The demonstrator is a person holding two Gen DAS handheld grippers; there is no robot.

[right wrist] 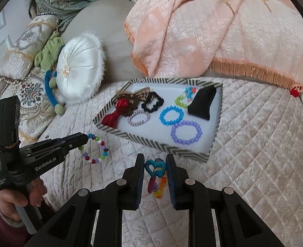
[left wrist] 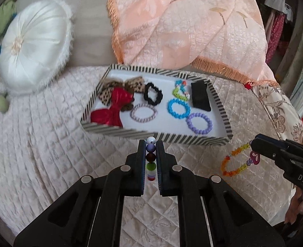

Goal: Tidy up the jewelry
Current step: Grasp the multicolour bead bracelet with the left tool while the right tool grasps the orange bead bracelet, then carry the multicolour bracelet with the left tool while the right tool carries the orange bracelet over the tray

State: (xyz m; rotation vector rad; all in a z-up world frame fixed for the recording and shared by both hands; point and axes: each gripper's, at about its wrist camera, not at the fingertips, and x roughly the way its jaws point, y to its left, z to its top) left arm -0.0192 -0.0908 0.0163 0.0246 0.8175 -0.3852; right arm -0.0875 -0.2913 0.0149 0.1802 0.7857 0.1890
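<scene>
Left wrist view: left gripper [left wrist: 151, 147] jaws stood narrow, pinching a mixed-bead bracelet [left wrist: 151, 158]. The string of beads ran lengthwise between the jaws, its white end bead poking out past the tips. The striped tray [left wrist: 118, 132] lay straight ahead, its near wall just beyond the tips. Inside it sat a red bow [left wrist: 112, 109], a black scrunchie [left wrist: 152, 93], a blue bracelet [left wrist: 178, 108] and a purple bracelet [left wrist: 199, 123]. Off to the right, the right gripper [left wrist: 254, 144] held an orange-yellow bracelet [left wrist: 234, 162] hanging over the bed quilt [left wrist: 38, 144].

Right wrist view: right gripper [right wrist: 156, 165] jaws were narrow on that bracelet, a teal heart charm [right wrist: 154, 167] caught between them and orange beads dangling below. The tray's near corner lay just ahead and slightly right. The left gripper showed far left, its bracelet's loop hanging free beside the tray's left end.

Judgement: both loads were near the tray; the left jaws faced the long near wall squarely, the right sat closer to open floor beside the purple bracelet. Either needed a short forward carry over the wall.
</scene>
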